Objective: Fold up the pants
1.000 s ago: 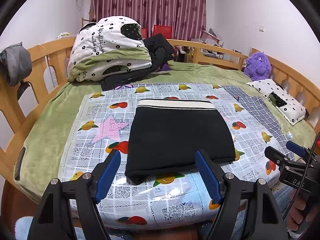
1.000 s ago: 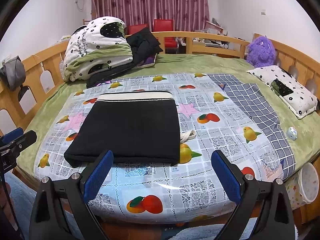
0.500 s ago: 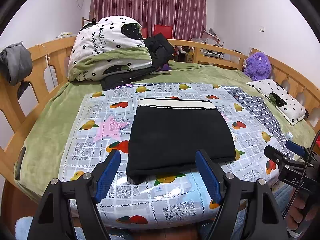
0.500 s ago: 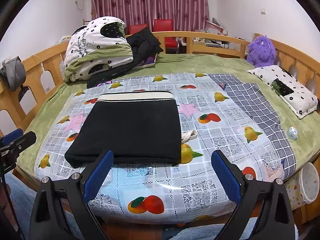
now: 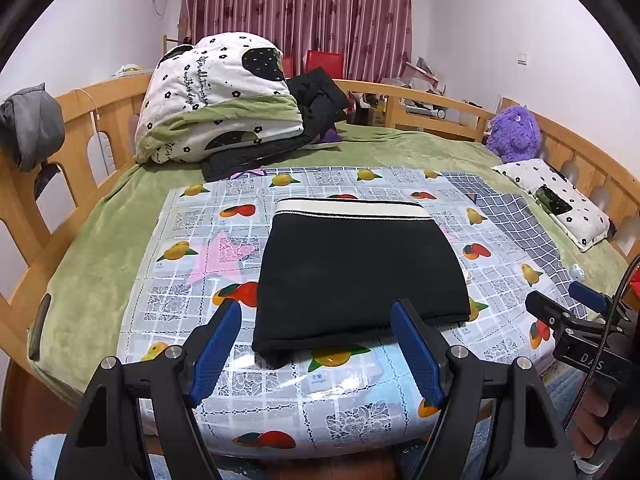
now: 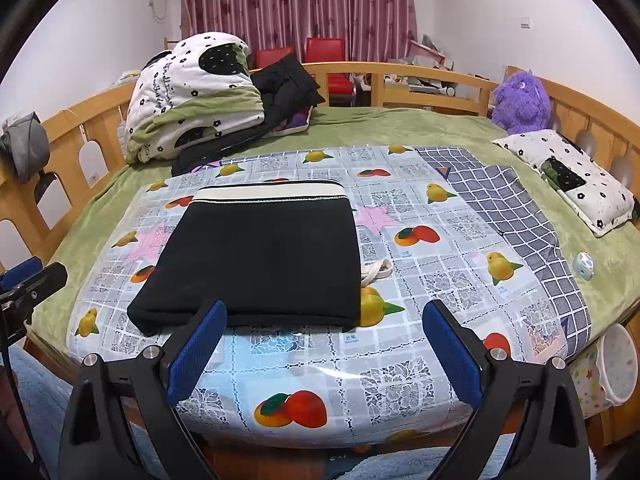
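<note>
The black pants [image 5: 360, 264] lie folded into a flat rectangle on the fruit-print plastic sheet [image 5: 188, 216], with the cream waistband on the far side. They also show in the right wrist view [image 6: 260, 256]. My left gripper [image 5: 316, 324] is open and empty, held just in front of the pants' near edge. My right gripper [image 6: 324, 324] is open and empty, off the near right of the pants; a cream drawstring [image 6: 378, 270] pokes out at the pants' right side. The right gripper shows at the right edge of the left wrist view [image 5: 576, 312].
The bed has a green blanket [image 5: 100, 248] and wooden rails [image 5: 100, 100]. A folded quilt [image 5: 216, 96] and dark clothes [image 5: 316, 96] sit at the back left. A purple plush [image 6: 520, 96], a pillow [image 6: 568, 176] and a checked cloth [image 6: 516, 216] lie on the right.
Both grippers have drifted very slightly; the pants lie still and both grippers stay open.
</note>
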Demonstrator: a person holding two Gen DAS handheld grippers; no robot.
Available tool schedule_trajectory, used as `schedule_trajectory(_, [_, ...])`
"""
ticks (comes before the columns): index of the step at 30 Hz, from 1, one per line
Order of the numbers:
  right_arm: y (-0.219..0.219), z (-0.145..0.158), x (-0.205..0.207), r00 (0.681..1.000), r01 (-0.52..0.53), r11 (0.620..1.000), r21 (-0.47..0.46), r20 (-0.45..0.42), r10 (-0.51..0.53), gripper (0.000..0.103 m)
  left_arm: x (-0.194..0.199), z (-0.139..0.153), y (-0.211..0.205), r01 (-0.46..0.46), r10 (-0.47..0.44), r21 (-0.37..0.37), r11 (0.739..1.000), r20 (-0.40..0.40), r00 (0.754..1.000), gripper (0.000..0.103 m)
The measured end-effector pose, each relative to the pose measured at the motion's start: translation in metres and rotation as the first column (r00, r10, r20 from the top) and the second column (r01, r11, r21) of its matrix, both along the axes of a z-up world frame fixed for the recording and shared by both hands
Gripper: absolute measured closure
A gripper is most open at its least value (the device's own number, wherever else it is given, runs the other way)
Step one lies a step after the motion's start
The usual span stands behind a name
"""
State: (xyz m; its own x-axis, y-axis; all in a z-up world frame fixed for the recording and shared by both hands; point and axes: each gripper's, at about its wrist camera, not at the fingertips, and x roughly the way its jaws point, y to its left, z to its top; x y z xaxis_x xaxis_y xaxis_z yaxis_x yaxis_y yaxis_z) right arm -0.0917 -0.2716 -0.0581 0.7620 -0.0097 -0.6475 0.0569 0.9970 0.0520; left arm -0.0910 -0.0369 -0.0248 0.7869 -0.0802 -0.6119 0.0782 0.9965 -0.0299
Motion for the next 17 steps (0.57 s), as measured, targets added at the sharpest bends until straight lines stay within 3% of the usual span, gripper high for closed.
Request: schedule_trajectory(17, [0.0001, -0.0012, -0.0007, 1.000, 0.005, 1.000, 0.003, 0.000, -0.005, 0.006, -0.0020, 0.0022, -0.0012, 0.002, -0.003, 0.009, 1.000, 0.013, 1.000, 0.027])
